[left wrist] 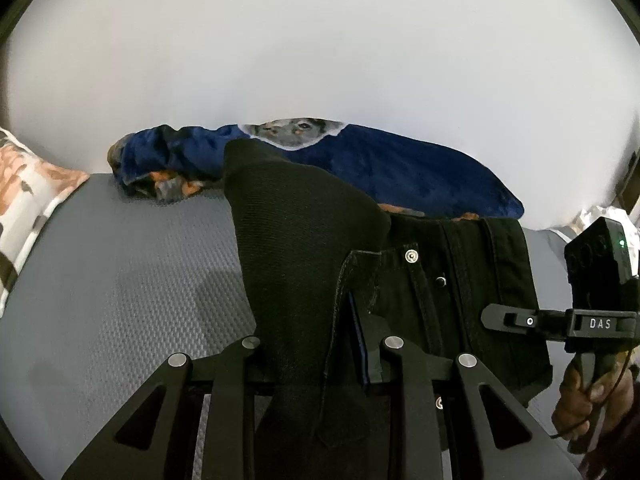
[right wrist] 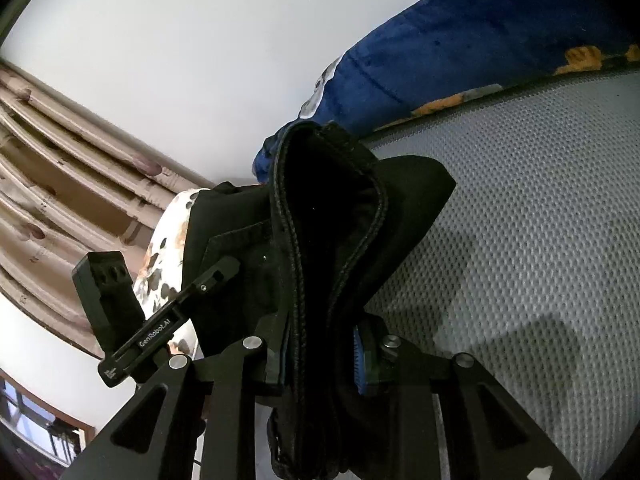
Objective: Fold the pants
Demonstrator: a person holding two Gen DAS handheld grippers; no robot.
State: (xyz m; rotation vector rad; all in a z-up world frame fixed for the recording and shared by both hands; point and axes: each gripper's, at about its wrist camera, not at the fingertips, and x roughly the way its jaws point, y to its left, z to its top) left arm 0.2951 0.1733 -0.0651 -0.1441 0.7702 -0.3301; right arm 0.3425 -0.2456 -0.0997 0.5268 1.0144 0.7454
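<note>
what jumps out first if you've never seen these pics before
The black pants fill the middle of both views, bunched and lifted off the grey bed surface, with the left claw and the right claw each shut on a fold of the cloth. Behind them a deep blue blanket with an animal print lies along the white wall. A floral pillow sits at the left edge of the left wrist view.

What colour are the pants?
Black pants, clearest in the left wrist view.
</note>
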